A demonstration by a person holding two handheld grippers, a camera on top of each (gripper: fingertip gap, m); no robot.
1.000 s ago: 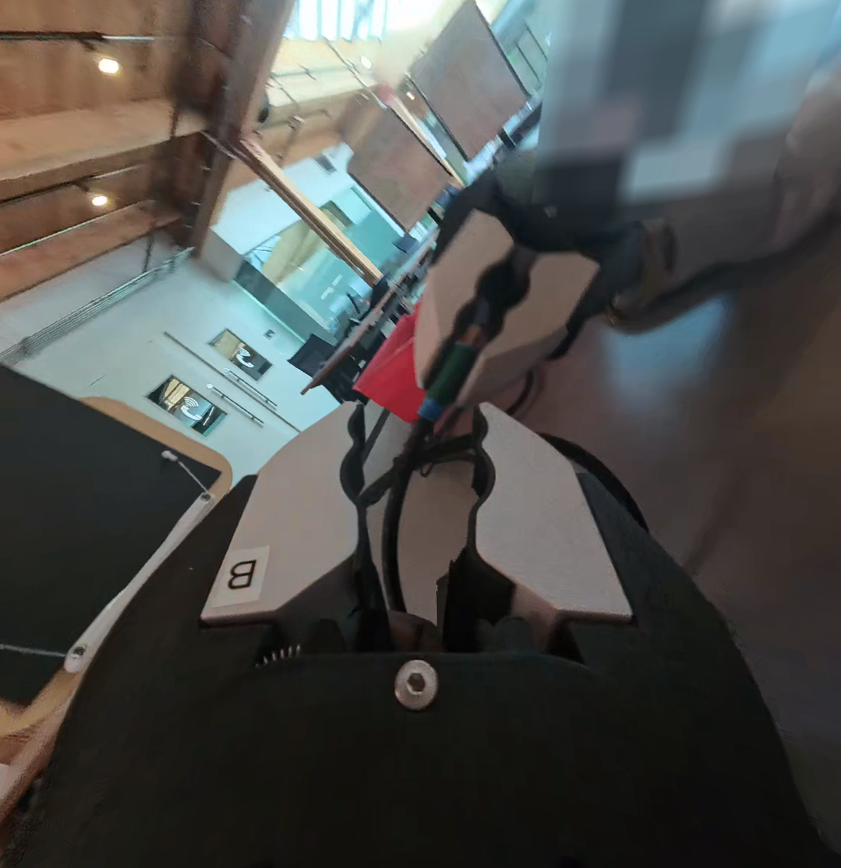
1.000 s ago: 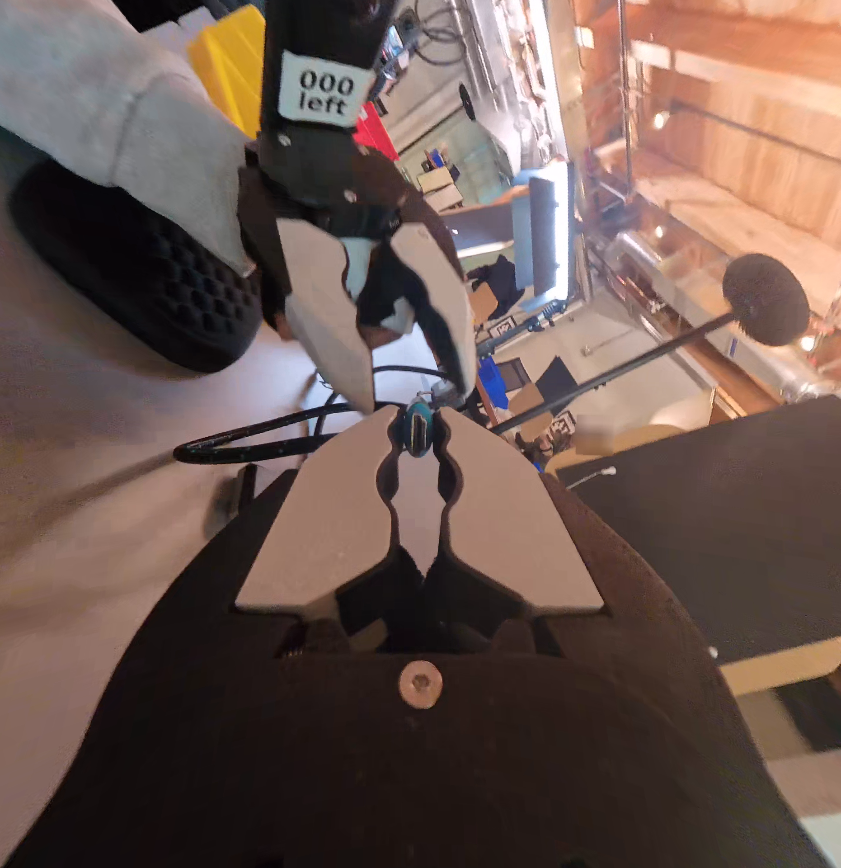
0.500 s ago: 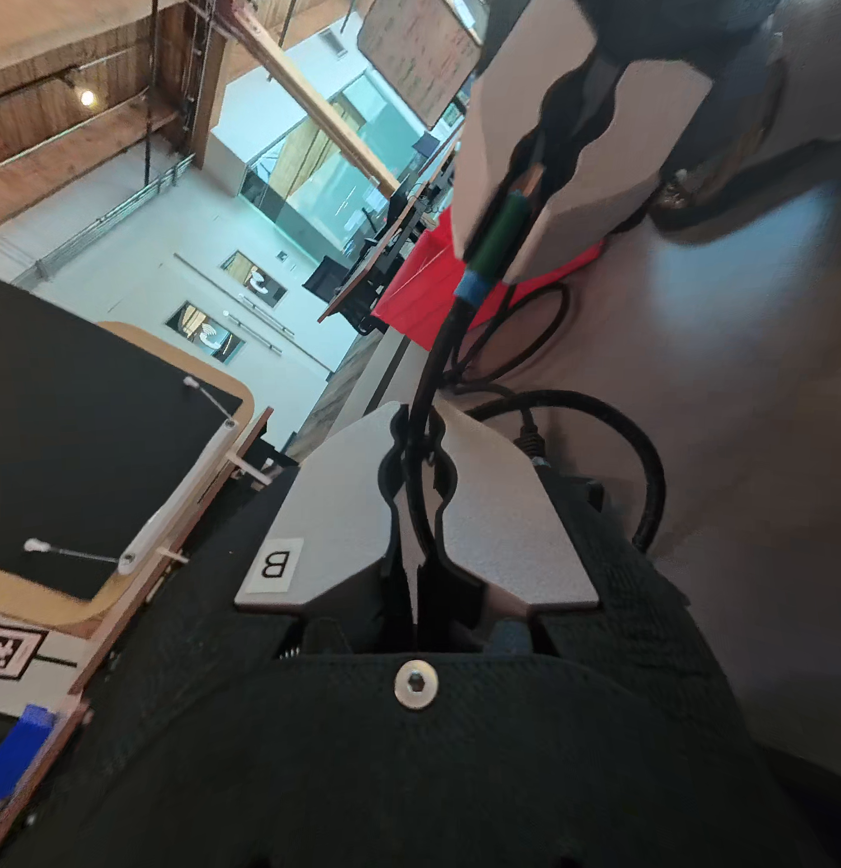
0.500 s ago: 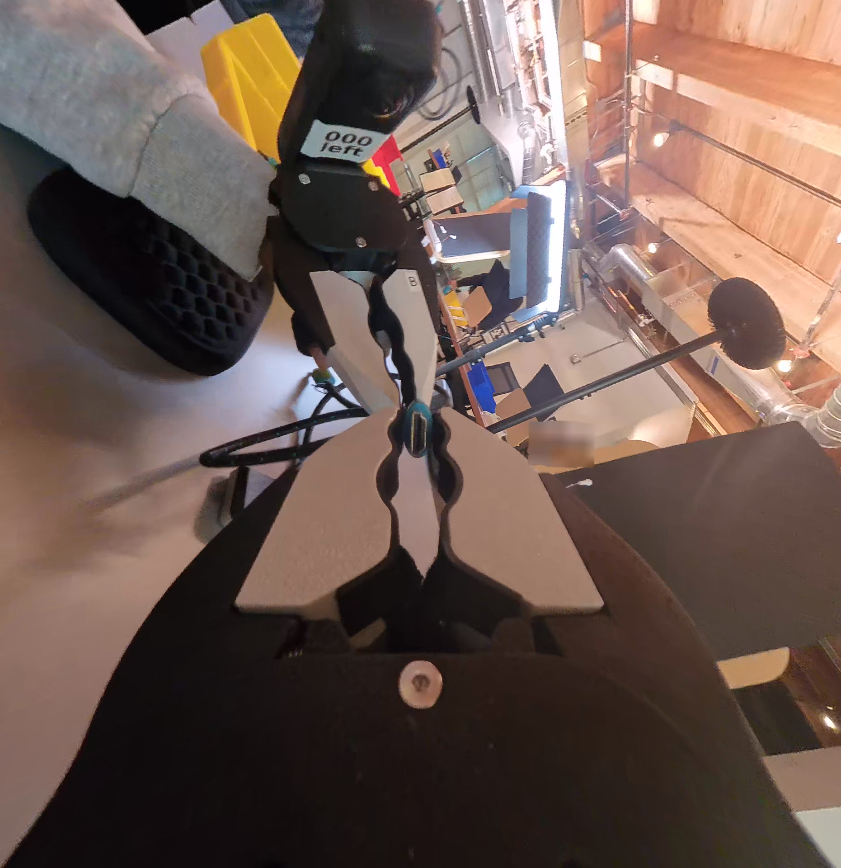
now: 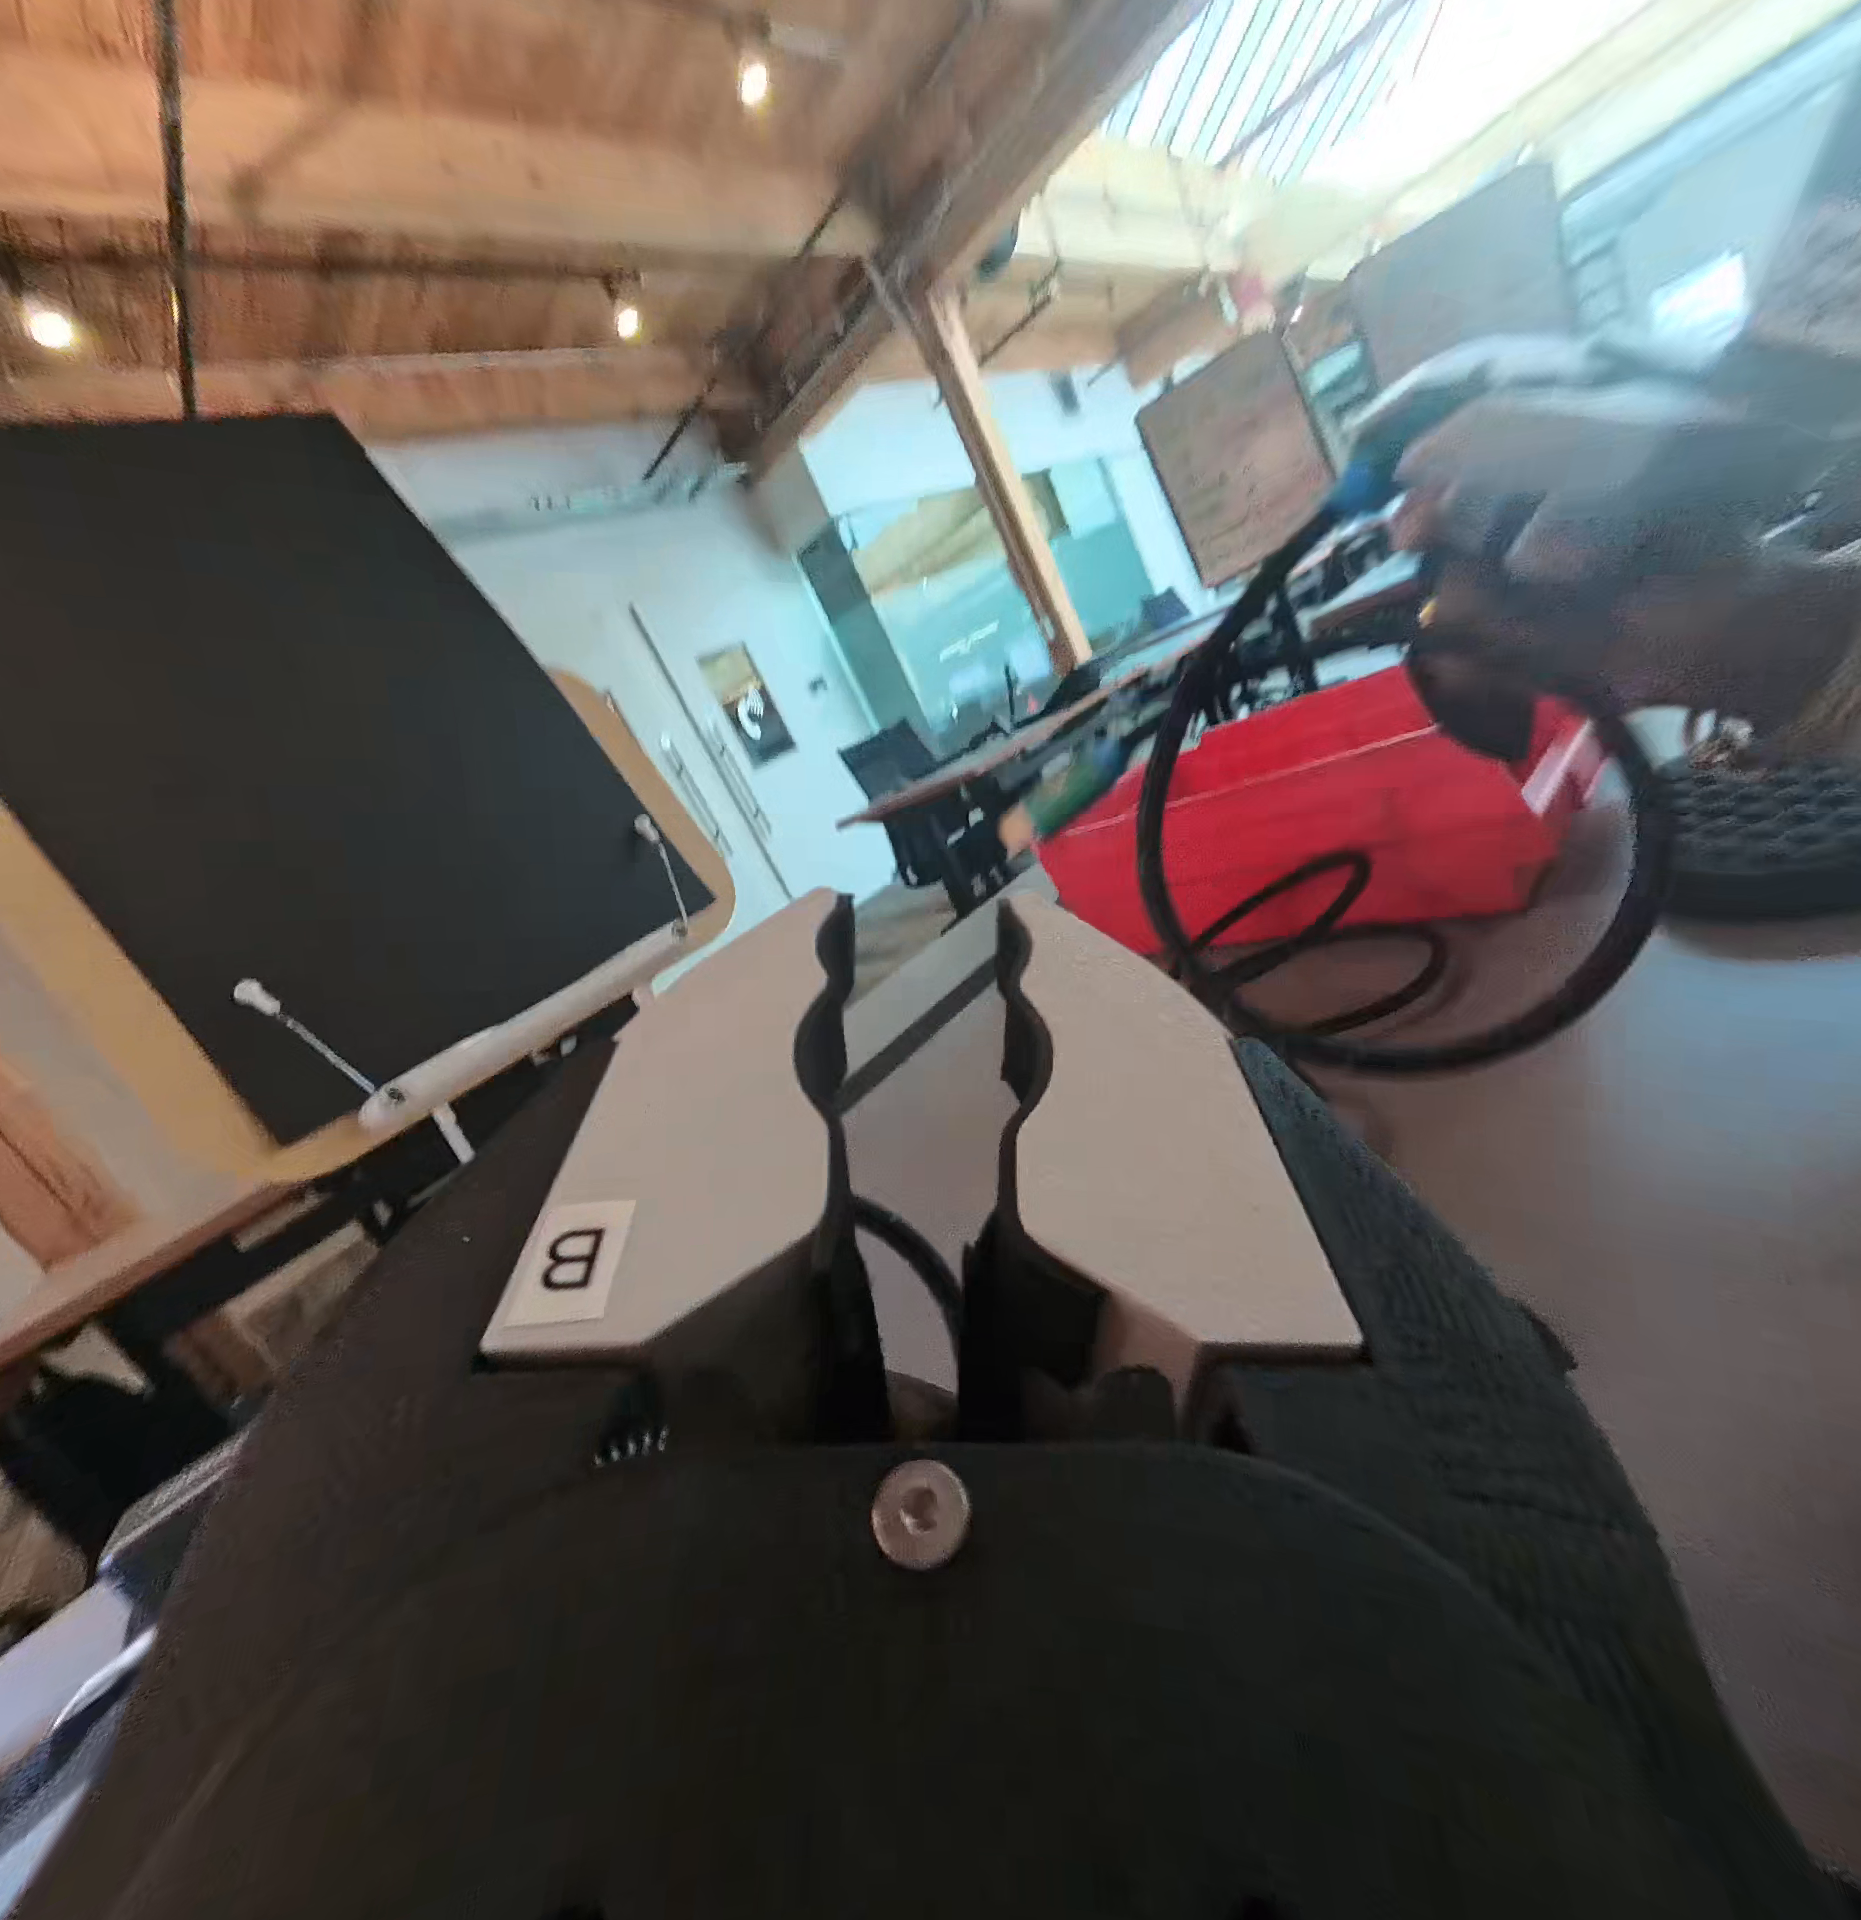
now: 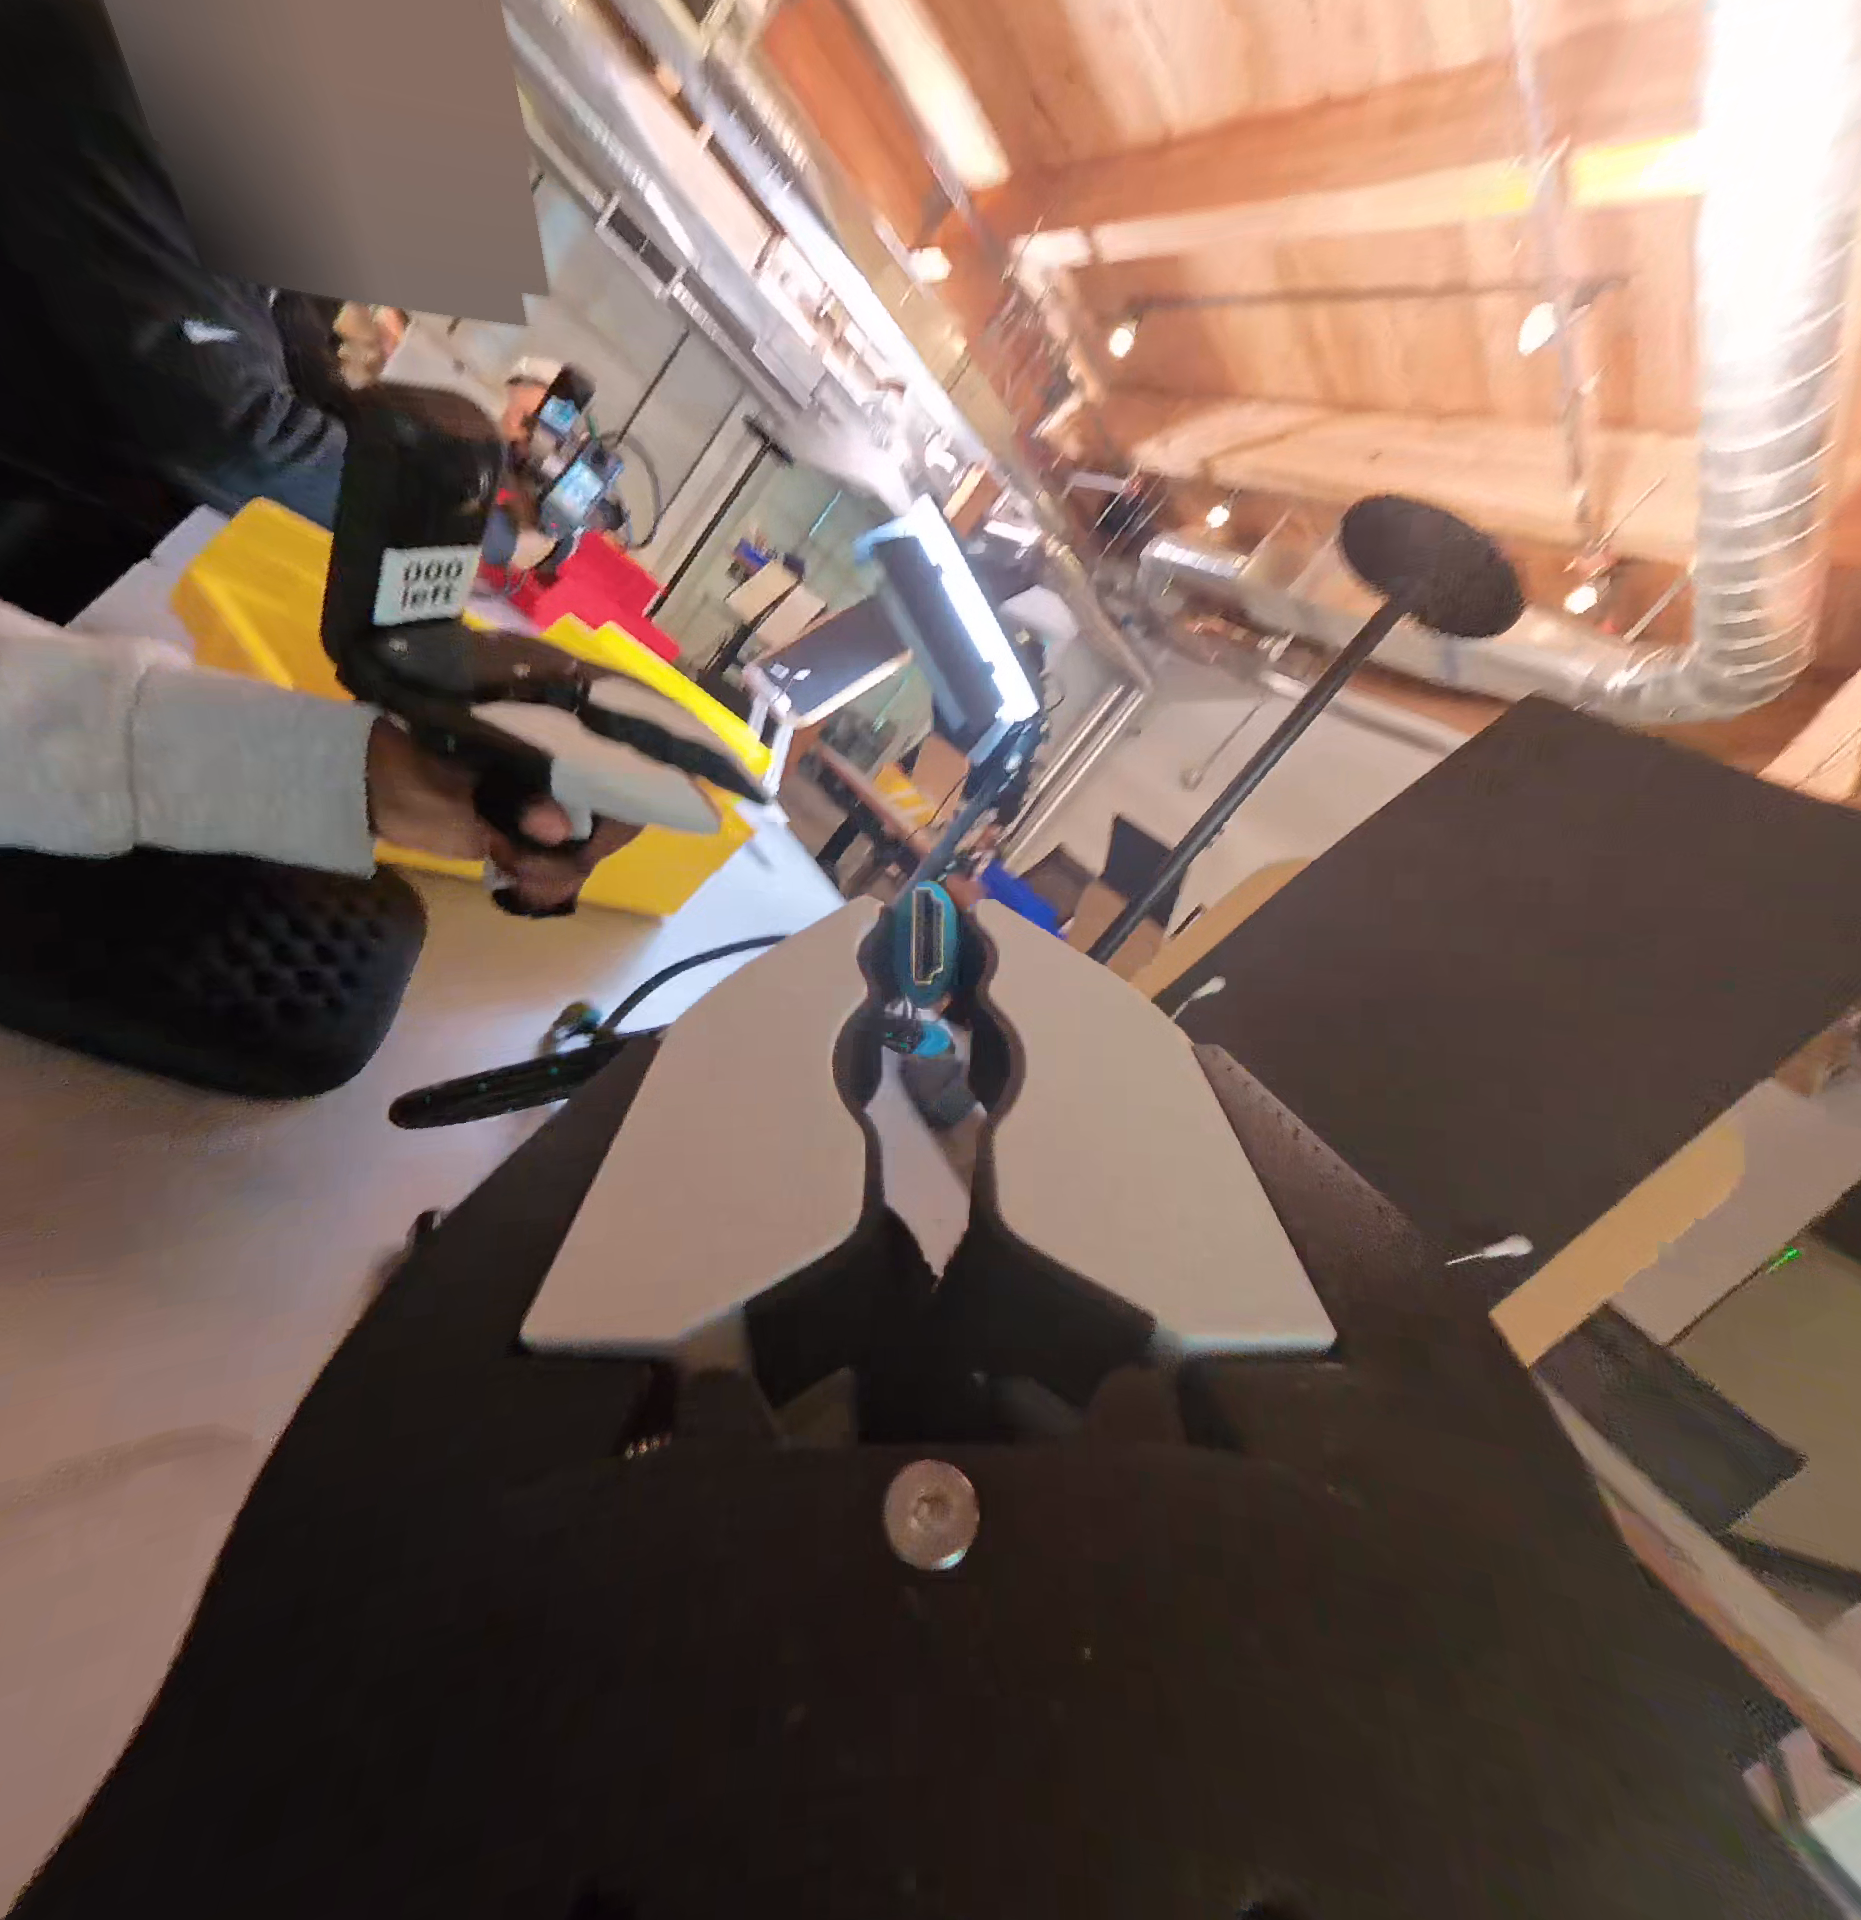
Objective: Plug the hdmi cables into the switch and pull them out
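Big workshop, pale table (image 6: 126, 1299). My right gripper (image 6: 921, 935) pinches the hdmi plug (image 6: 924, 940). My left gripper (image 5: 918, 914), beside the red bin (image 5: 1321, 821), is let go. I'd keep the plug straight.

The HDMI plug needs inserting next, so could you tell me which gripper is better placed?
Probably the right gripper: its jaws clamp the HDMI plug. The left gripper is open and empty.
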